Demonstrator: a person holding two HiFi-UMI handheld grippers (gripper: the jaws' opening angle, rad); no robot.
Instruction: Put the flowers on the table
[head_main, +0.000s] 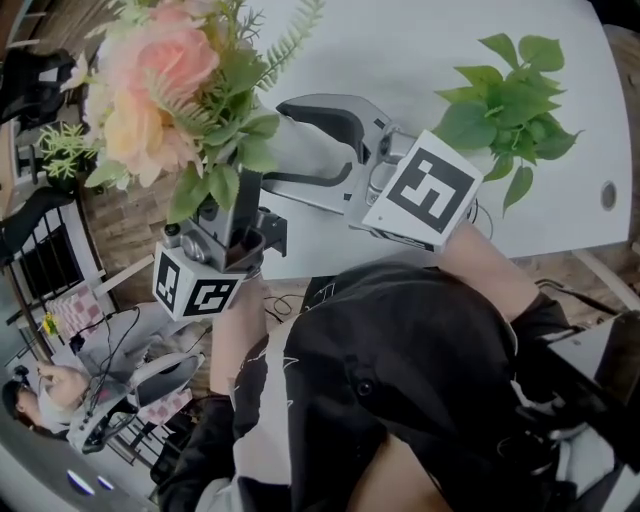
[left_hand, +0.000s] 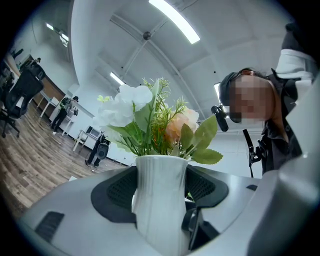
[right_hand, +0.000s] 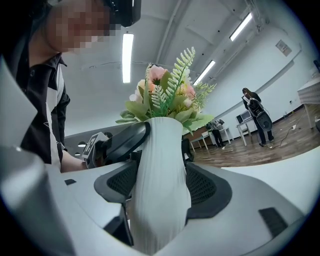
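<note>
Head view: the flowers (head_main: 165, 75) are at upper left, by the near edge of the white table (head_main: 400, 40), with the left gripper (head_main: 238, 215) beneath them and the right gripper (head_main: 290, 145) reaching in from centre. Left gripper view: its jaws clamp the white vase (left_hand: 160, 200) at centre frame. Right gripper view: its jaws also grip the vase at centre, so setting down and release appear outstanding.

In both gripper views the white ribbed vase (left_hand: 160, 200) runs off the bottom edge, its foot unseen. In the head view it cannot be made out under the bouquet (head_main: 165, 75), whose far blooms the top edge cuts off. The left gripper (head_main: 240, 210) has its jaw tips lost among the leaves. The green plant (head_main: 505, 105) at the right of the table (head_main: 400, 40) covers its own pot. The far people (right_hand: 255, 112) are too small to tell apart.
</note>
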